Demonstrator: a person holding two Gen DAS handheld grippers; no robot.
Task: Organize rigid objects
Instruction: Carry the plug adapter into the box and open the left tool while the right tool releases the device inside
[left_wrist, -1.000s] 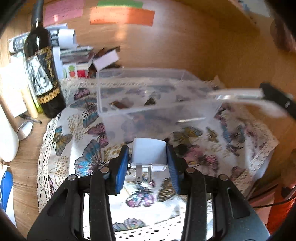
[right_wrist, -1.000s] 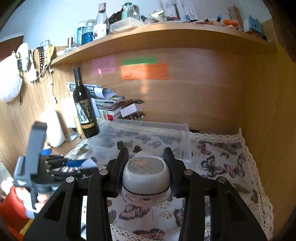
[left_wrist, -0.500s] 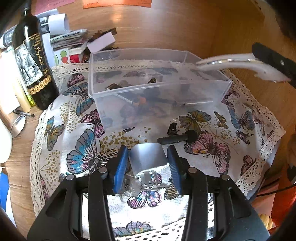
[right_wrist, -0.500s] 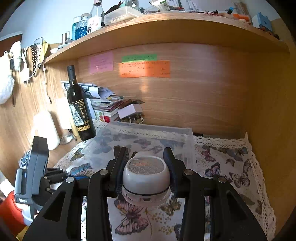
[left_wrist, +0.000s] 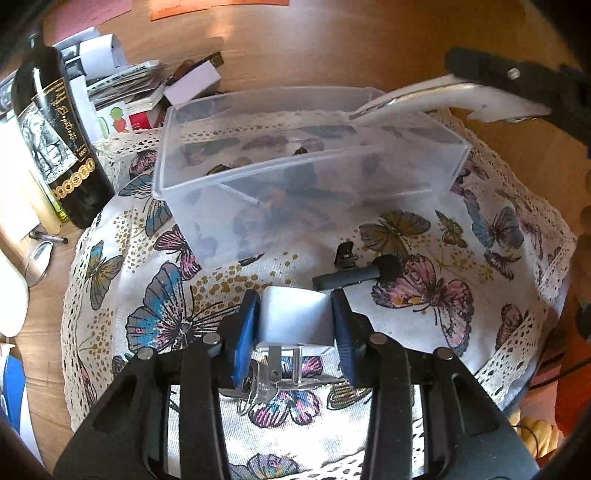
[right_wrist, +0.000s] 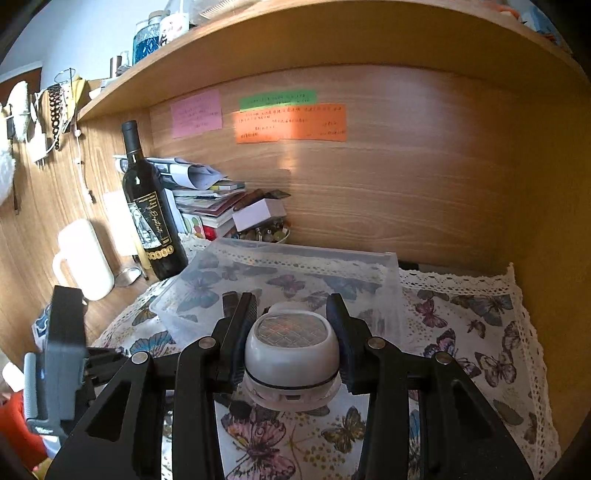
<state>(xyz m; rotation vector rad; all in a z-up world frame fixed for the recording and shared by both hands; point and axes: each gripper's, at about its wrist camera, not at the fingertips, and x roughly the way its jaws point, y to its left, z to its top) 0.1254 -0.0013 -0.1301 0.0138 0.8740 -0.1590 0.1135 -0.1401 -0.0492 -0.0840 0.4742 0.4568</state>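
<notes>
We are mid-carry: the left hand-held gripper (left_wrist: 293, 332) clamps a charger (left_wrist: 295, 319) and the right hand-held gripper (right_wrist: 291, 341) a round gadget (right_wrist: 291, 354), both short of the bin (left_wrist: 295, 177) at the bench's back edge, so next we lift over its rim and release.

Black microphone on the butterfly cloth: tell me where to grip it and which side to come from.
Grip the black microphone across its slim straight handle, coming from above with fingers on either long side. It lies flat on the butterfly cloth, and the round foam head looks too soft to pinch. Both grippers are currently full.
</notes>
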